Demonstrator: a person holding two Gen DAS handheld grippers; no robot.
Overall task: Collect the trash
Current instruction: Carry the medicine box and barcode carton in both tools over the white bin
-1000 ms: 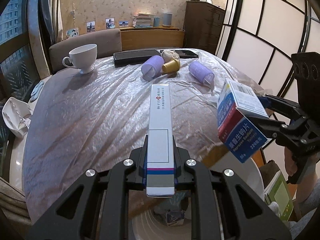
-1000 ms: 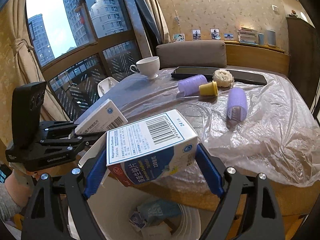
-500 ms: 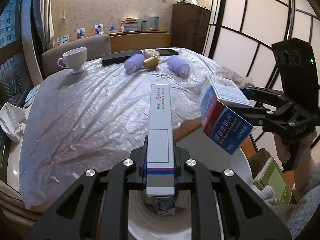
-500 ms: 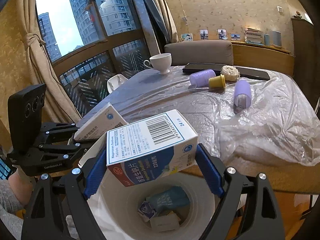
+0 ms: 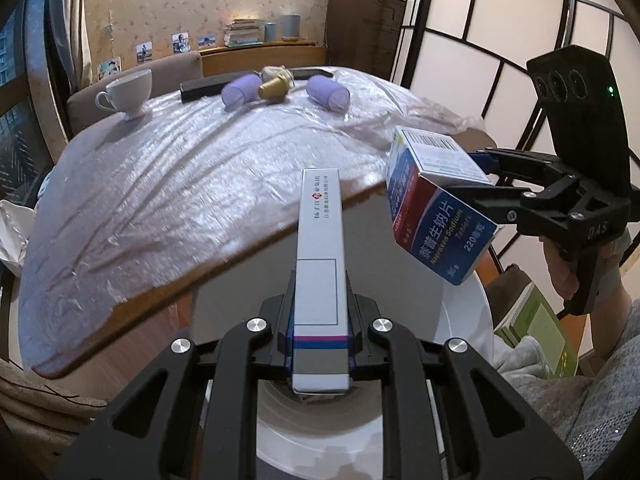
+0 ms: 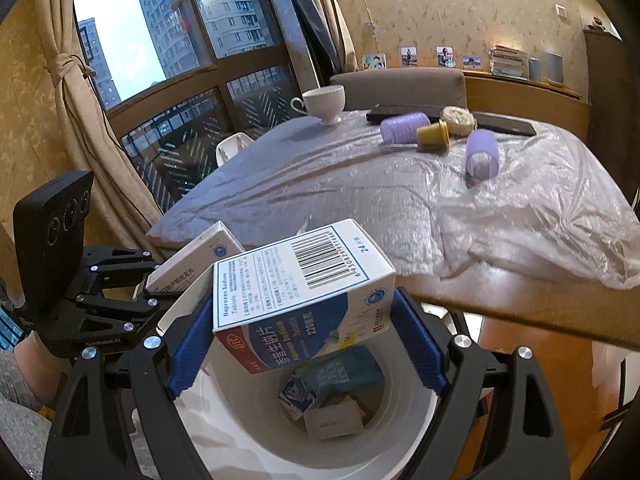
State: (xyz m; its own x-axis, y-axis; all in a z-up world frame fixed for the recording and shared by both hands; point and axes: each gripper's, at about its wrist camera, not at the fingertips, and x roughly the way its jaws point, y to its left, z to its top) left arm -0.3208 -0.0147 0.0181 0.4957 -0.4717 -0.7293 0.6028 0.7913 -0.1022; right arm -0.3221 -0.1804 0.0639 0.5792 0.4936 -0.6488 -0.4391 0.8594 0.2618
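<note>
A long narrow white carton [image 5: 320, 264] with a blue and pink band is clamped in my left gripper [image 5: 319, 340], which is shut on it above the white trash bin [image 5: 460, 320]. My right gripper [image 6: 302, 320] is shut on a blue and white medicine box [image 6: 304, 280] with a barcode, its blue pads pressing both ends. That box hangs over the open bin [image 6: 224, 440], where several discarded packets [image 6: 332, 396] lie. In the left wrist view the same box [image 5: 436, 216] hangs at the right.
The round table [image 5: 160, 184] under clear plastic film carries a white cup [image 5: 128, 92], two purple rollers [image 6: 482, 152], a yellow cap [image 6: 434, 134] and a dark flat device [image 5: 208, 86]. A green notebook [image 5: 540, 328] stands by the bin. A grey-sleeved arm [image 5: 600, 380] holds the right tool.
Both grippers have drawn back from the table and sunk slightly toward the bin. The bin's opening now fills more of the right wrist view. Both grips are unchanged.
</note>
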